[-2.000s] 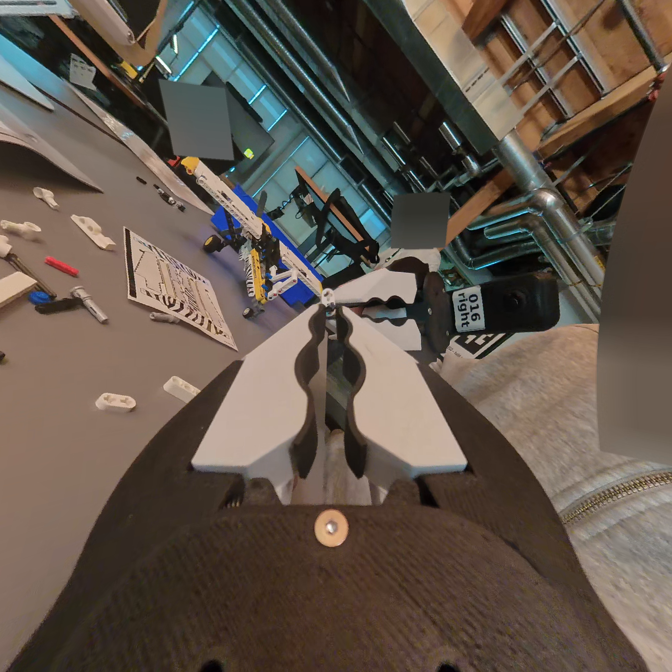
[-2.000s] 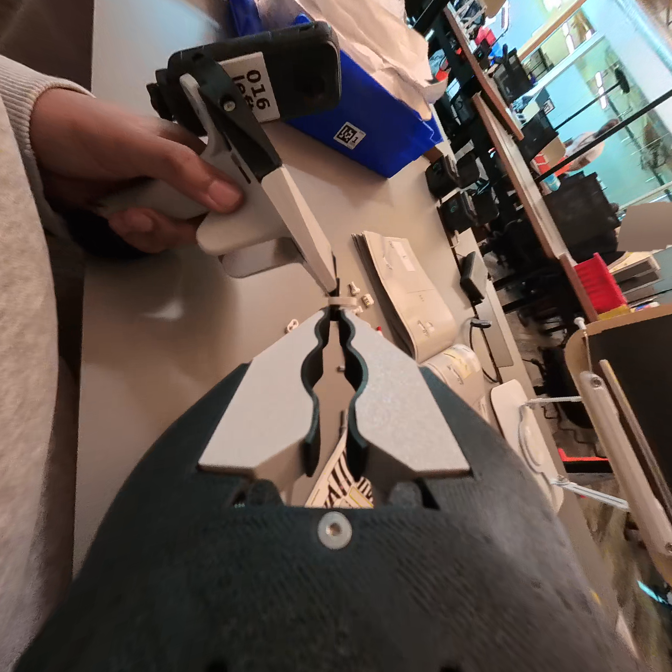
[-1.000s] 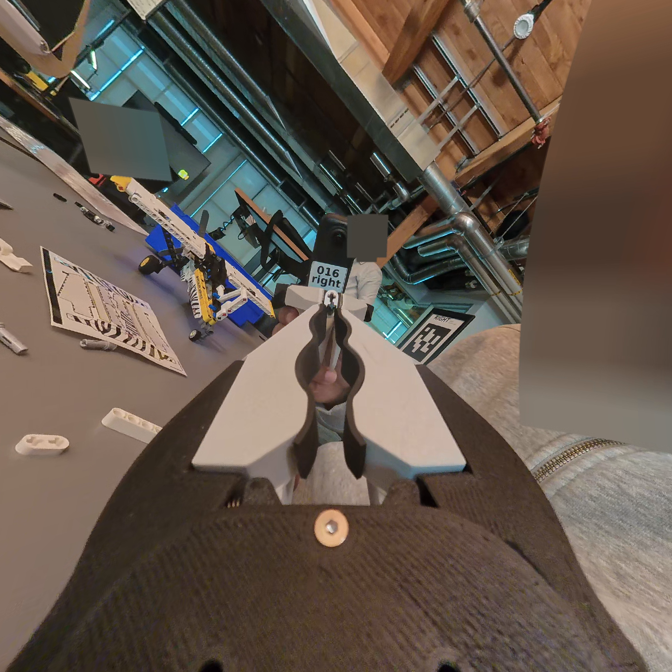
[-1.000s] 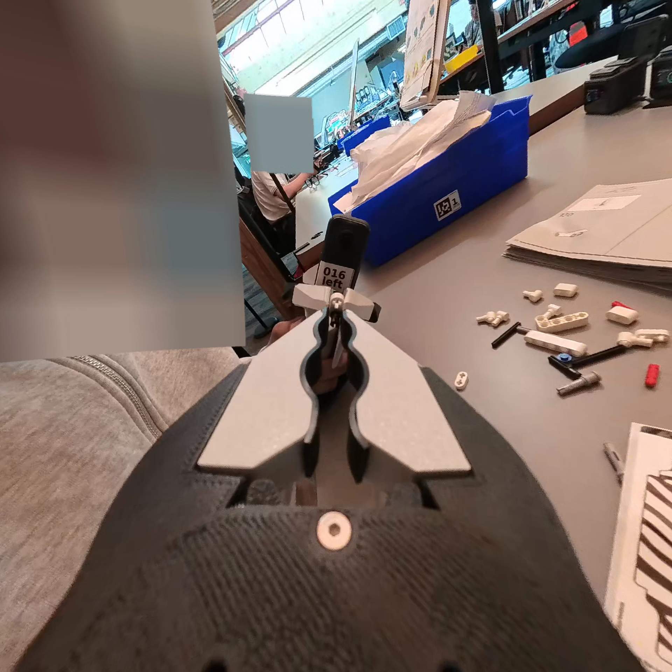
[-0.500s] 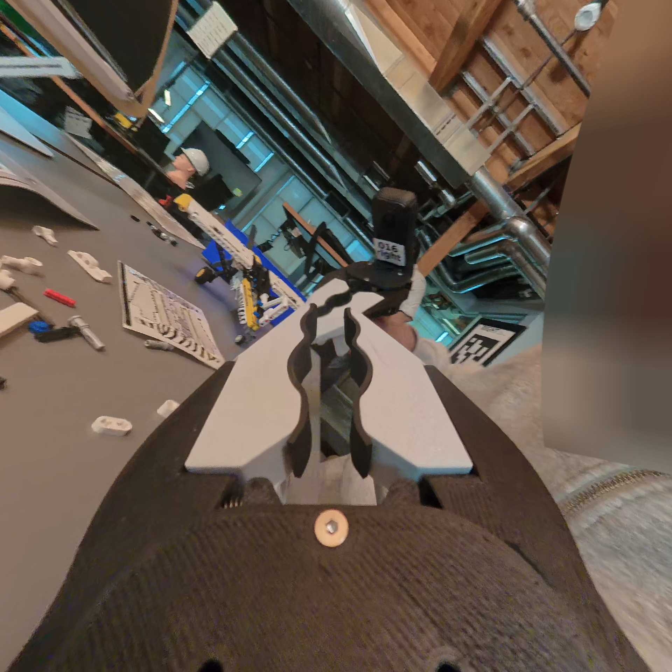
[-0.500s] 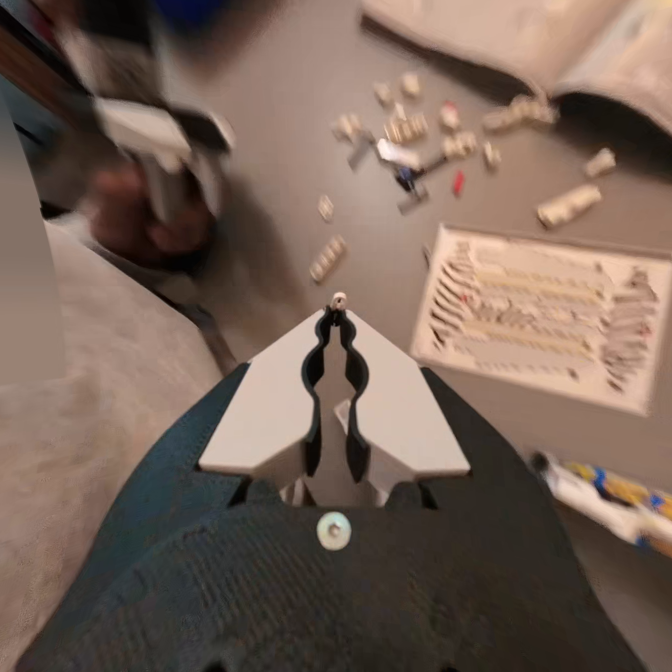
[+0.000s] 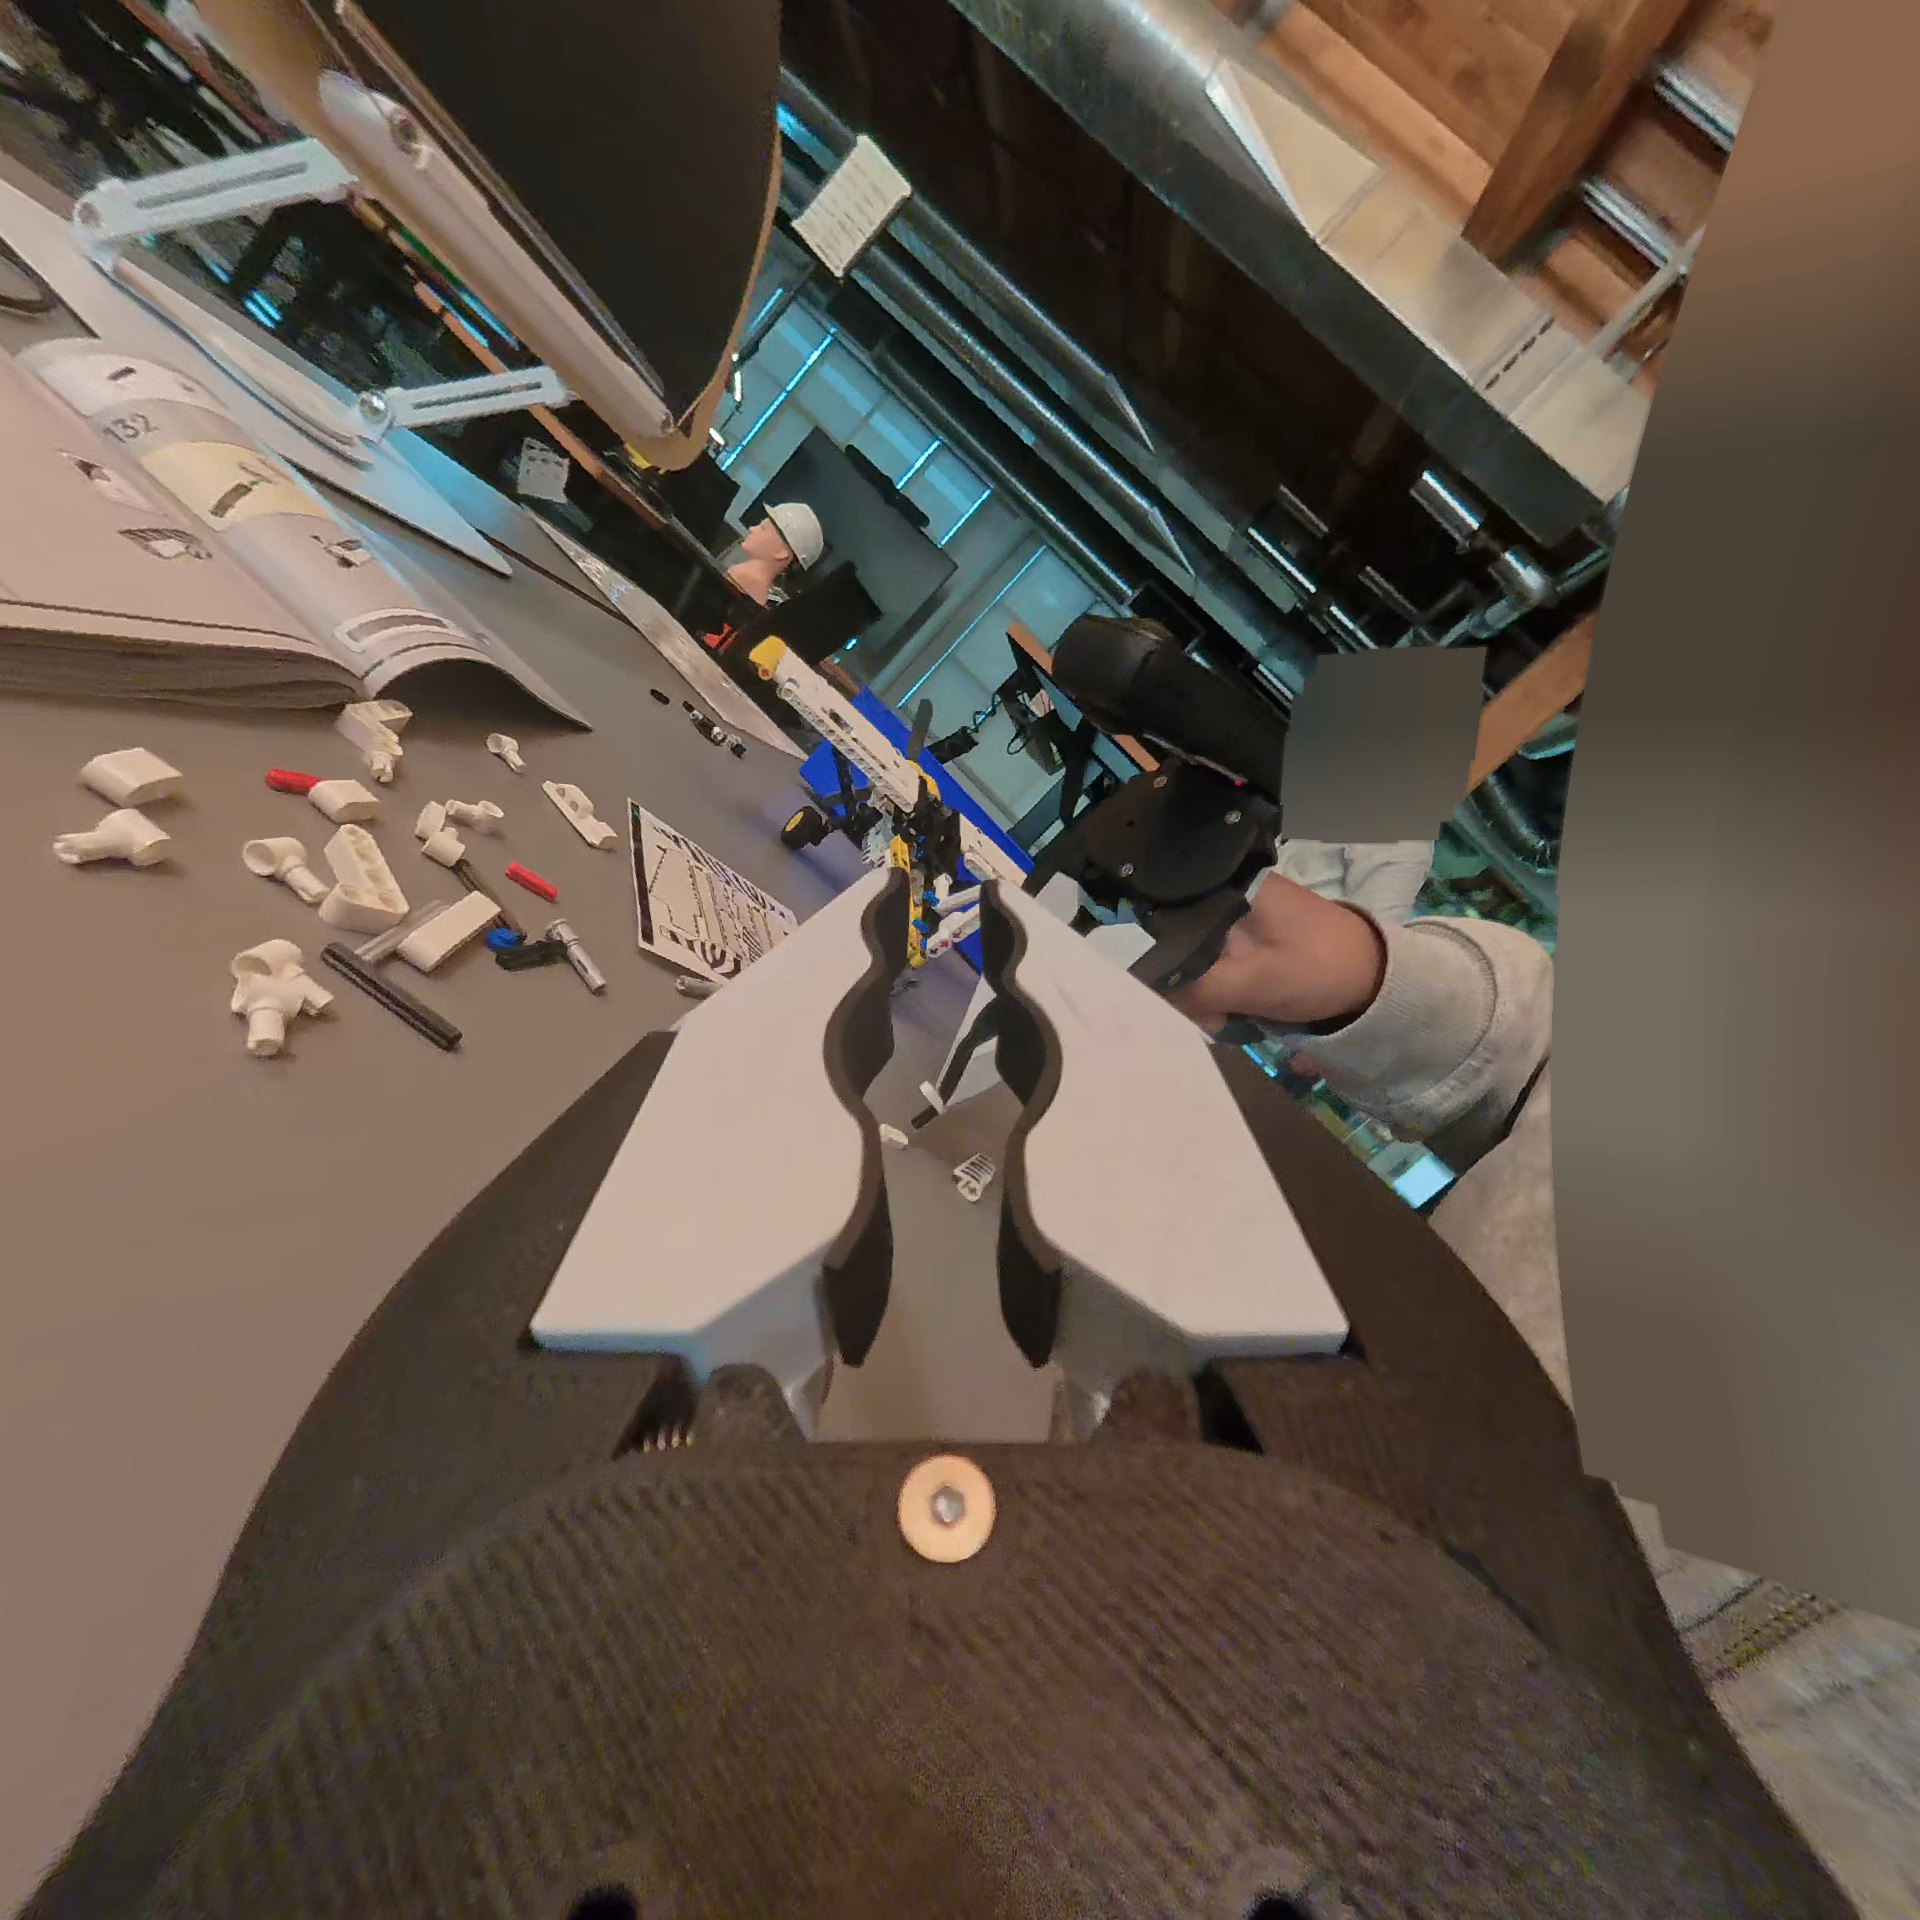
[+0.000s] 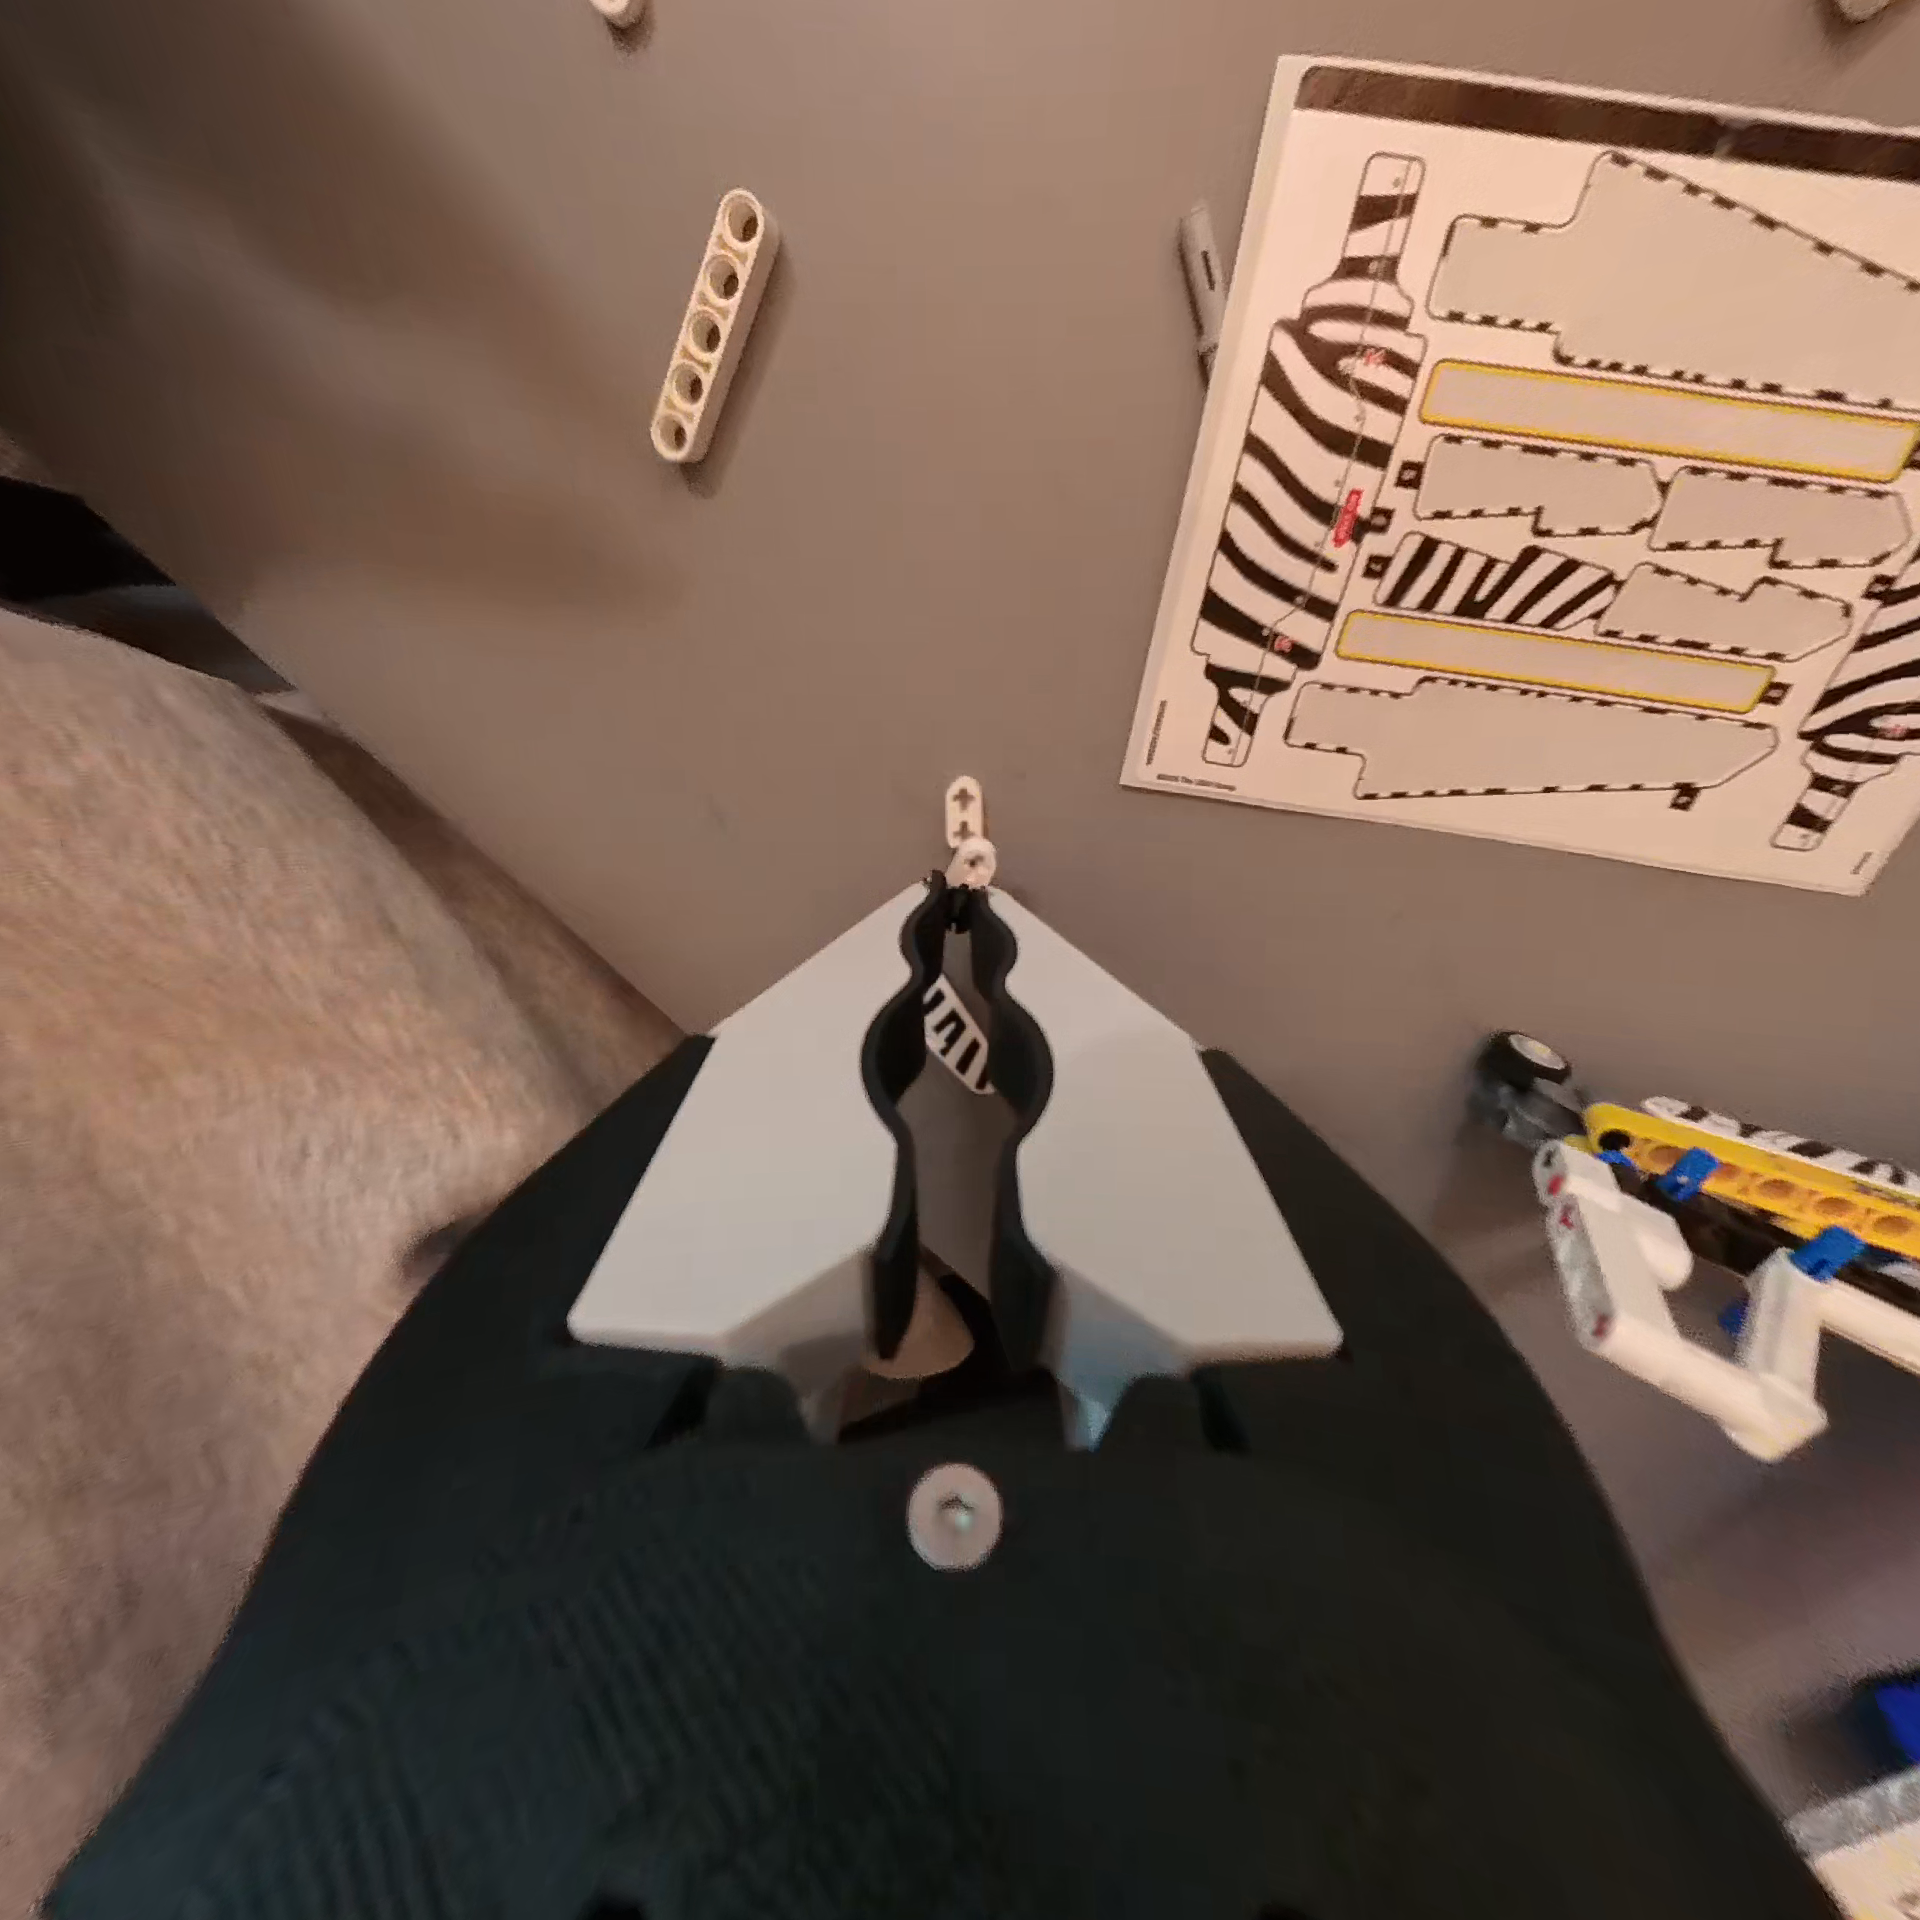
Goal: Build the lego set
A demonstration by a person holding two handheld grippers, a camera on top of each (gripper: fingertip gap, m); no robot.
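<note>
My left gripper [image 7: 940, 896] is open and empty, held above the grey table [image 7: 208, 1195]. My right gripper [image 8: 961, 896] is shut on a small white connector [image 8: 975, 862] with a black pin, its tips pointing down close over the table. It also shows in the left wrist view [image 7: 940, 1091], held by a hand [image 7: 1288, 961]. A small white two-hole piece [image 8: 964, 812] lies just beyond its tips. The partly built yellow, white and black model [image 8: 1714, 1236] lies to the right and shows far off in the left wrist view [image 7: 883, 790].
A zebra sticker sheet [image 8: 1538, 468] and a white five-hole beam [image 8: 715, 324] lie ahead. A cut zebra sticker [image 8: 956, 1029] lies under the right fingers. Several loose white, red and black parts [image 7: 353, 883] and an open instruction book [image 7: 208, 582] lie to the left. One gripper's finger ends stand about 20 cm off the other's.
Both grippers met tip to tip on the small connector. The left one has opened and let go; the right one has swung down to the table with the connector.
</note>
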